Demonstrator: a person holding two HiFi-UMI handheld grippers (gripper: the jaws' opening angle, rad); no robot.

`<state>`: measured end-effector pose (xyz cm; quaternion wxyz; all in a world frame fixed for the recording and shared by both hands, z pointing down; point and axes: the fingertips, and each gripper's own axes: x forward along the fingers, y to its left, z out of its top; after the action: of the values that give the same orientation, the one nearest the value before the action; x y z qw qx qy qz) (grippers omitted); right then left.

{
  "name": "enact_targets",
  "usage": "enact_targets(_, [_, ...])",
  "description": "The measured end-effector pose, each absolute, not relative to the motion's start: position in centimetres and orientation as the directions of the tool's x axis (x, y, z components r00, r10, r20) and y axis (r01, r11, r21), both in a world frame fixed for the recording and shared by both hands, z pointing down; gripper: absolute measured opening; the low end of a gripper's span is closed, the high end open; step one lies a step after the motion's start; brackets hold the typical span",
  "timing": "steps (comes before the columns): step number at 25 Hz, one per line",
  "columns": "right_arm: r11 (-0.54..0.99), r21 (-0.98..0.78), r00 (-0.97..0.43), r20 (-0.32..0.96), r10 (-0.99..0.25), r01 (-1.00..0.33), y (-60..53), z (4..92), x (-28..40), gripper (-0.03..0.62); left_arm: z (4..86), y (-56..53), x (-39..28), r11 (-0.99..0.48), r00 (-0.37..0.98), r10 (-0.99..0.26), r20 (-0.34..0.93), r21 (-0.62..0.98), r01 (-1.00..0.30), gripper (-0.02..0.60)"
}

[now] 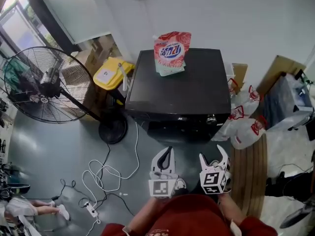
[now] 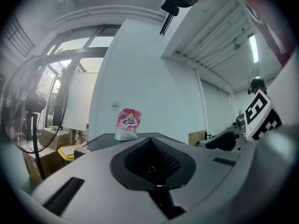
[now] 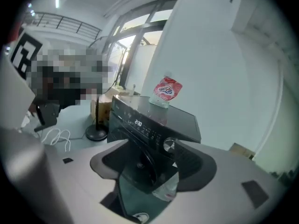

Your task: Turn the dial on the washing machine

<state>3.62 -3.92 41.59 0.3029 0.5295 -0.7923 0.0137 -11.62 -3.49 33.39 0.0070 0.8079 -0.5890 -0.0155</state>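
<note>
Left gripper [image 1: 167,151] closed, empty. Right gripper [image 1: 213,155] open, empty. Both held apart from washing machine [image 1: 177,90]. Dial [image 3: 169,145] at right end of front panel, untouched. Detergent pouch [image 1: 172,52] upright on top.

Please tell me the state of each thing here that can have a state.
washing machine: display lit
dial: no gripper on it
detergent pouch: upright on the machine's top
left gripper: shut, empty
right gripper: open, empty
floor fan: standing; spinning or not, cannot tell

Cluttered utility room: washer [image 1: 177,90], pedestal fan [image 1: 42,85]
</note>
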Motion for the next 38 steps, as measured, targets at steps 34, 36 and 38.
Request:
enact_targets(34, [0.241,0.188,-0.234,0.058,-0.971,-0.952,-7.6,22.7,5.9,0.299,19.9,-5.4,-17.6,-0.232,0.240,-0.959,-0.149,-0.069,-0.970,0.009])
enact_targets(36, [0.241,0.188,-0.234,0.054,-0.971,-0.952,-7.6,22.8,5.9,0.299,20.0,-5.5,-17.7,-0.230,0.237,-0.960,-0.147,-0.063,-0.971,0.009])
enact_targets(38, [0.241,0.187,-0.233,0.061,-0.970,-0.953,-7.7,22.8,5.9,0.290,19.9,-5.4,-17.8,-0.227,0.233,-0.961,-0.149,-0.057,-0.972,0.009])
